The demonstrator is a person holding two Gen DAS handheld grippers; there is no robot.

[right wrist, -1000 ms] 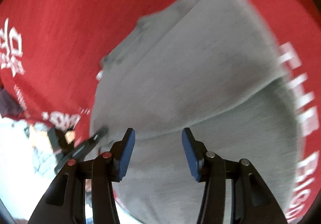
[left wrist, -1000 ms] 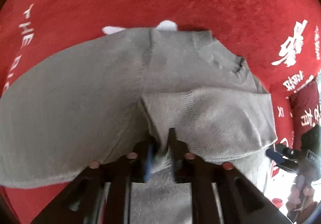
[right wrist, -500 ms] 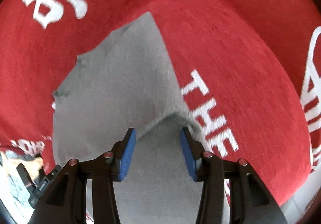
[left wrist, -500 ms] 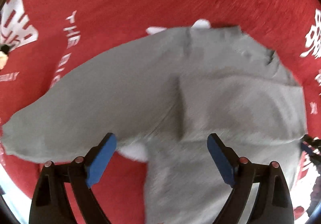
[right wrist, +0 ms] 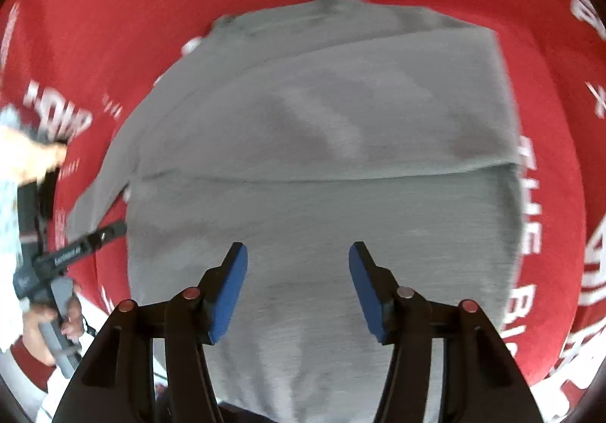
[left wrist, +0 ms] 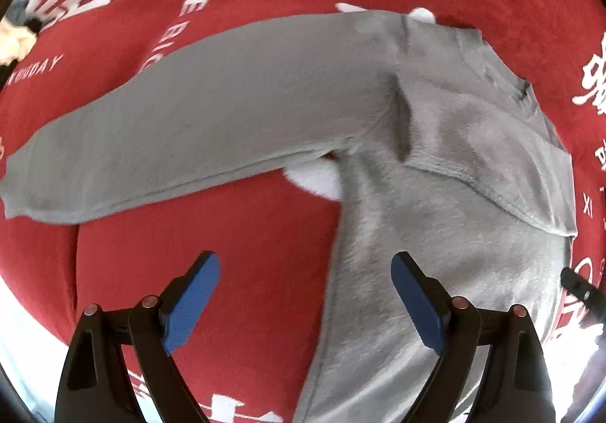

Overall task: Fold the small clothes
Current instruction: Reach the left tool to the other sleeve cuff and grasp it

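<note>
A grey knit sweater (left wrist: 435, 233) lies flat on a red cloth (left wrist: 227, 233) with white lettering. One sleeve (left wrist: 189, 127) stretches far out to the left. The other sleeve (left wrist: 511, 165) is folded across the chest. My left gripper (left wrist: 305, 260) hangs wide open, straight above the sweater's side edge, with nothing pinched between its blue pads. In the right wrist view the sweater (right wrist: 322, 165) fills the middle. My right gripper (right wrist: 298, 248) hovers over the lower body, its jaws opening with no fabric between them.
The red cloth (right wrist: 549, 195) surrounds the sweater on all sides. At the left of the right wrist view a person's hand (right wrist: 57, 317) holds the other tool's handle. A pale floor strip (left wrist: 22, 317) shows beyond the cloth's near edge.
My left gripper has let go of the grey fabric, opened wide and drawn away to the left. The right wrist view has swung from the sweater's edge to above its body.
</note>
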